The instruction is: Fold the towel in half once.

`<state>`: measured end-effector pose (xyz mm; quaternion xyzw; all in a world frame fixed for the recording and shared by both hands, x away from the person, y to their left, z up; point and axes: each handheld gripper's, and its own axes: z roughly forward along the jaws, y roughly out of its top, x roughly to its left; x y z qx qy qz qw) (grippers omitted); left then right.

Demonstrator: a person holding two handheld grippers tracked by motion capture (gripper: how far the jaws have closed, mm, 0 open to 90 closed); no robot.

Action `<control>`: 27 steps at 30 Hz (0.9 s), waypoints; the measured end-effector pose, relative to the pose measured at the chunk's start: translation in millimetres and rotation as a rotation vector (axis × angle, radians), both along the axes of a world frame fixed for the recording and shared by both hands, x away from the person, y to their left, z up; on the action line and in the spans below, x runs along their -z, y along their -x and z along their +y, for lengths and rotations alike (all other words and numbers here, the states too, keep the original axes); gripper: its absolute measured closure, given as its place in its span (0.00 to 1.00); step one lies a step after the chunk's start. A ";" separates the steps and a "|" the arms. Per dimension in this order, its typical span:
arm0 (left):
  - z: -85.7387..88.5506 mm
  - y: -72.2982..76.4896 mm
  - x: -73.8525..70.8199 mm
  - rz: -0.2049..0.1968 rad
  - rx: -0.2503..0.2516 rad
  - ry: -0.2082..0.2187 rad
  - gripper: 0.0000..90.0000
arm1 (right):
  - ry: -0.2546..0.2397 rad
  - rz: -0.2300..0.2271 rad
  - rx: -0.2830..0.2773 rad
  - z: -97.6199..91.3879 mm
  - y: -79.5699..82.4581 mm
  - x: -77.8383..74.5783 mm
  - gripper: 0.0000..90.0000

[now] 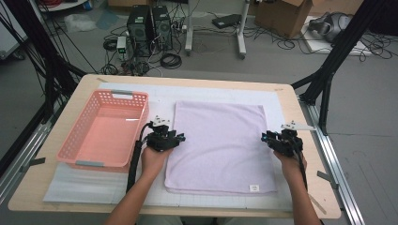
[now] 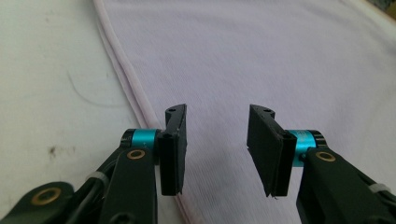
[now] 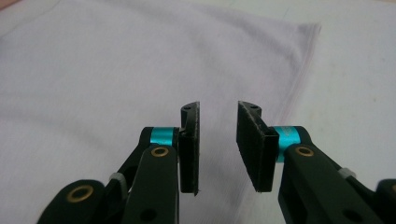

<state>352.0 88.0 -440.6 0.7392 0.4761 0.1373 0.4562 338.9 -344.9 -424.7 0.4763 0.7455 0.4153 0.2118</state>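
One lilac towel; one pink basket; two claws: left, right

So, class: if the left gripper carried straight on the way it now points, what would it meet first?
Most likely the lilac towel: the left gripper has open jaws aimed over the cloth just inside its hemmed edge, with nothing between them. Its height above the cloth is unclear.

The surface is seen from above its near edge, looking forward and down, with the floor beyond it. The towel is viewed close up and low from each tool's camera: its left hem from the left one, its right edge from the right. The towel is shared by all three views.
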 end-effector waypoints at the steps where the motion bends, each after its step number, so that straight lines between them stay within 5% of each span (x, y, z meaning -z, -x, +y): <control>1: 0.8 4.5 0.0 -0.003 0.005 0.004 0.64 | 0.006 -0.002 -0.006 -0.1 6.0 1.7 0.77; 6: 6.5 25.4 1.5 -0.016 0.027 0.002 0.64 | 0.054 0.006 -0.029 -0.2 34.6 11.6 0.77; 15: 24.8 67.8 9.9 -0.020 0.023 0.066 0.64 | 0.047 0.007 -0.029 -3.3 79.6 20.6 0.77; 20: 29.9 94.0 8.5 -0.037 0.055 0.053 0.64 | 0.036 0.017 -0.031 -8.9 106.4 19.4 0.81; 27: 31.6 108.7 10.0 -0.043 0.060 0.031 0.64 | 0.007 0.045 -0.057 -10.2 135.4 17.3 0.80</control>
